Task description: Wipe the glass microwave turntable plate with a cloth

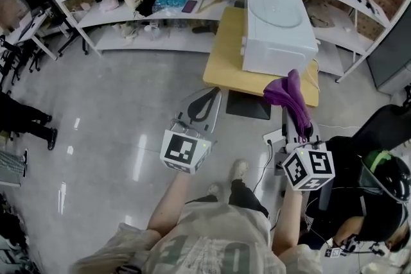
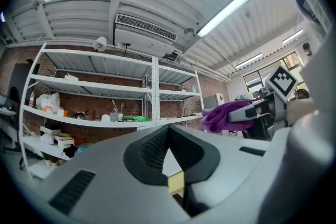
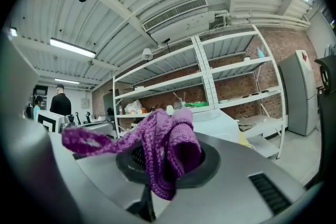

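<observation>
Here, right claw [image 3: 155, 164] clamps purple cloth [image 3: 172, 141]; glass plate [image 1: 283, 9] tops the microwave [image 1: 277, 51].

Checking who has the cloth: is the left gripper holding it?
No; the purple cloth is clamped in the right gripper, the left gripper shut and empty.

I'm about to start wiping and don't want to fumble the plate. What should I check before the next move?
1. Cloth gripped: ok. The purple cloth is clamped in the right gripper.
2. Left gripper free to steady the plate: ok. Its jaws are together with nothing between them.
3. Plate located: ok. The glass turntable plate lies flat on top of the white microwave.
4. Plate top bare: ok. Nothing lies on it.
5. Grippers at the plate: not ok. Both hang over the floor, short of the table.
6. Where the dirt is: cannot tell.
</observation>
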The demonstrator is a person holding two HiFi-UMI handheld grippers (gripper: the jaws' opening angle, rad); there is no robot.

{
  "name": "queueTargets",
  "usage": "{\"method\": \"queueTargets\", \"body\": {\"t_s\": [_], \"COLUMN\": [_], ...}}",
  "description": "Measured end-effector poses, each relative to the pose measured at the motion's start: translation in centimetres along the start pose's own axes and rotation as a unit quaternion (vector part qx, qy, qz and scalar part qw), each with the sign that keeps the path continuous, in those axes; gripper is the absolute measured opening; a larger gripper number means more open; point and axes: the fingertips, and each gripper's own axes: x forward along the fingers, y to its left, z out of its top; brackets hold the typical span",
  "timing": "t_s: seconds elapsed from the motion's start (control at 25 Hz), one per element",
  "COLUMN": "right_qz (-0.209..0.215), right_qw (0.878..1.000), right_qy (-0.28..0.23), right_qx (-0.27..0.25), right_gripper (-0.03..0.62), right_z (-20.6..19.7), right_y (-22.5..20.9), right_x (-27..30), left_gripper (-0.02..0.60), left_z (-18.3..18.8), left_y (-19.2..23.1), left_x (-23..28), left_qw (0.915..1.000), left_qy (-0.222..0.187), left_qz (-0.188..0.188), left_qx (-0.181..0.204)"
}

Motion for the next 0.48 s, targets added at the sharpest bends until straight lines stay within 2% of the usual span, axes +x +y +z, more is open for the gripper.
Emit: {"method": "queueTargets", "body": {"t_s": [0.28,0.48], "right_qz": [0.003,-0.004], "right_qw": [1.0,0.999], "right_qy": [-0.003,0.005], "right_qx": [-0.009,-0.051], "right_gripper": [0.051,0.051], "right_z": [-0.1,0.3], "right_y": [5.1,6.2], "right_x": [-5.6,-8.8], "left_gripper": [-0.003,-0.003], "left_z": [0.6,1.5], "left_y": [-0.3,-1.3], "left_x": [-6.4,-8.5], "left_qw": [0.9999,0.9996], "left_qy": [-0.005,-0.01], "left_qz": [0.01,0.022], "left_qx": [-0.012,-0.014]}}
